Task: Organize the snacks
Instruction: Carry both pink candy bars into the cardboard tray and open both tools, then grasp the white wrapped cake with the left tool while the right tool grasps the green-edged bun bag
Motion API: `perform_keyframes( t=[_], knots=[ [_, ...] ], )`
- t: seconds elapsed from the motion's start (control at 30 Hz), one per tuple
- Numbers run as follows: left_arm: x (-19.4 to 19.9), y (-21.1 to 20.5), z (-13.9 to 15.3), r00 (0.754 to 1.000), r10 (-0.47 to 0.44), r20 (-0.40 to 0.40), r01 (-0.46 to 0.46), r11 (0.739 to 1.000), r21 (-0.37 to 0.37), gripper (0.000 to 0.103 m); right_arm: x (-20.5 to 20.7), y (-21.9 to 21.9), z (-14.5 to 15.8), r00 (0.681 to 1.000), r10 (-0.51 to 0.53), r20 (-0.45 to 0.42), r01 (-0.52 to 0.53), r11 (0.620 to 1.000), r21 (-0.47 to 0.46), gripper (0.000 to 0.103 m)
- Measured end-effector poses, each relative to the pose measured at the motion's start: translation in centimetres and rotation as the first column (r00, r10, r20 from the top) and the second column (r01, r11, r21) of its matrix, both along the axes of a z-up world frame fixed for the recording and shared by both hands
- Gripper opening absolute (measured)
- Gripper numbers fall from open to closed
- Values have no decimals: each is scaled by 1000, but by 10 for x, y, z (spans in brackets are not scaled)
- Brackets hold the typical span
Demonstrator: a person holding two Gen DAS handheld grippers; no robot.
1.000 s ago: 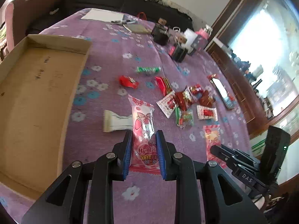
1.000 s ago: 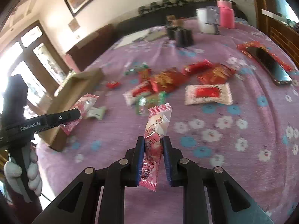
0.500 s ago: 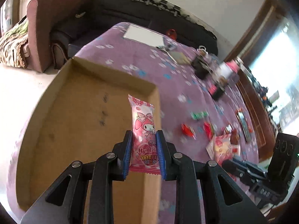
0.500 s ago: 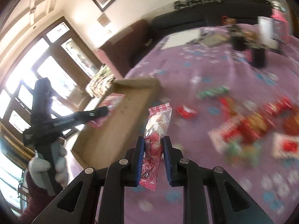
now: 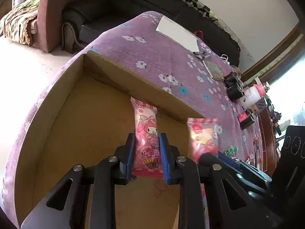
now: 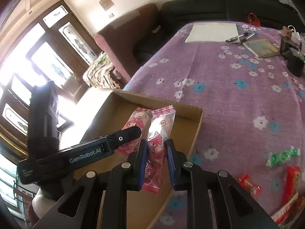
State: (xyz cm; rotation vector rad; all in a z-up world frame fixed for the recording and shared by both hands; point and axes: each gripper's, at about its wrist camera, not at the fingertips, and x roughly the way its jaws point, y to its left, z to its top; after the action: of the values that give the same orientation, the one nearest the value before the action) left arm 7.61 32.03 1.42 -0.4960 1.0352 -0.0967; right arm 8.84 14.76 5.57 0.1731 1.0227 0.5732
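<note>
My left gripper is shut on a pink My Melody snack packet, held upright over the floor of a shallow cardboard box. Just to its right, my right gripper is shut on a second pink packet above the box's near corner. In the right wrist view the left gripper and its packet hang close beside mine, over the box. The right gripper's packet also shows in the left wrist view.
Loose snacks lie on the purple flowered cloth at the right: a green packet and red ones. A white notepad, pens and dark items sit at the far end. The table edge drops off left of the box; a gloved hand holds the left tool.
Both grippers have swung left from the snack pile to above the cardboard box, each still holding its pink packet. They now hang close together.
</note>
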Motion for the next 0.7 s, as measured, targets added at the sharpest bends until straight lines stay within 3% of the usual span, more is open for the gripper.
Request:
perform_keyframes(
  t=[0.17, 0.23, 0.27, 0.3, 0.5, 0.7],
  knots=[
    [3, 3, -3, 1000, 11, -10, -11, 1000, 7, 24, 8, 9, -10, 1000, 5, -3, -5, 999, -31, 23],
    [3, 3, -2, 1000, 14, -14, -14, 1000, 16, 37, 7, 12, -10, 1000, 1, 25, 1, 999, -54, 23],
    [1, 4, 0, 1000, 14, -6, -14, 1000, 6, 51, 8, 13, -10, 999, 0, 37, 2, 998, -65, 24],
    [-1, 5, 2, 1000, 19, 5, -19, 1000, -3, 59, 7, 13, -9, 999, 0, 50, 4, 997, -81, 24],
    [-21, 14, 26, 995, 68, 71, -67, 998, -15, 59, -4, -10, 14, 995, -31, 98, 35, 998, -48, 25],
    [-67, -8, 73, 977, 53, 209, -59, 998, 22, 59, -37, -65, 35, 982, -80, 169, 89, 995, -46, 27]
  ],
)
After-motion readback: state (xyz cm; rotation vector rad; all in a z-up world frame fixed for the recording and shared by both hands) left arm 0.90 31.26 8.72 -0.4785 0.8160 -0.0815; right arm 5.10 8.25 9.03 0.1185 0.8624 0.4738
